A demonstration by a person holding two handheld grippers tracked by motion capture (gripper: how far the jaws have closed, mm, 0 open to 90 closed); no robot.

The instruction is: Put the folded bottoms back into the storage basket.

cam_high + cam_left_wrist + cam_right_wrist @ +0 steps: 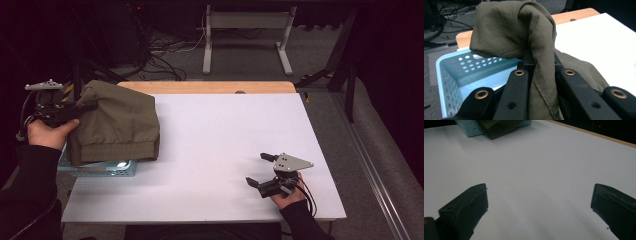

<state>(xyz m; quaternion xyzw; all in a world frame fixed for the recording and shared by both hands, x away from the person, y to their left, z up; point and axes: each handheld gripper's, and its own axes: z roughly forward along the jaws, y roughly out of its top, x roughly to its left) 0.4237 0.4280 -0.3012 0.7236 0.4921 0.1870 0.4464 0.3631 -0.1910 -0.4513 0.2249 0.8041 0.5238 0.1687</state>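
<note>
An olive-green garment point(117, 122) hangs bunched over a light blue perforated basket point(102, 169) at the table's left edge. My left gripper point(90, 105) is shut on a fold of the garment point(541, 50), holding it above the basket point(451, 75); cloth runs down between its jaws. My right gripper point(260, 169) rests open near the front right of the white table point(225, 140), its fingertips point(465, 205) wide apart with nothing between them. In the right gripper view the basket point(469, 128) and garment point(499, 126) sit far off at the top.
A wooden strip point(210, 87) runs along the table's far edge. Beyond it are a white desk frame point(245, 40) and loose cables point(165, 55) on the grey floor. A dark post point(350, 65) stands at the right.
</note>
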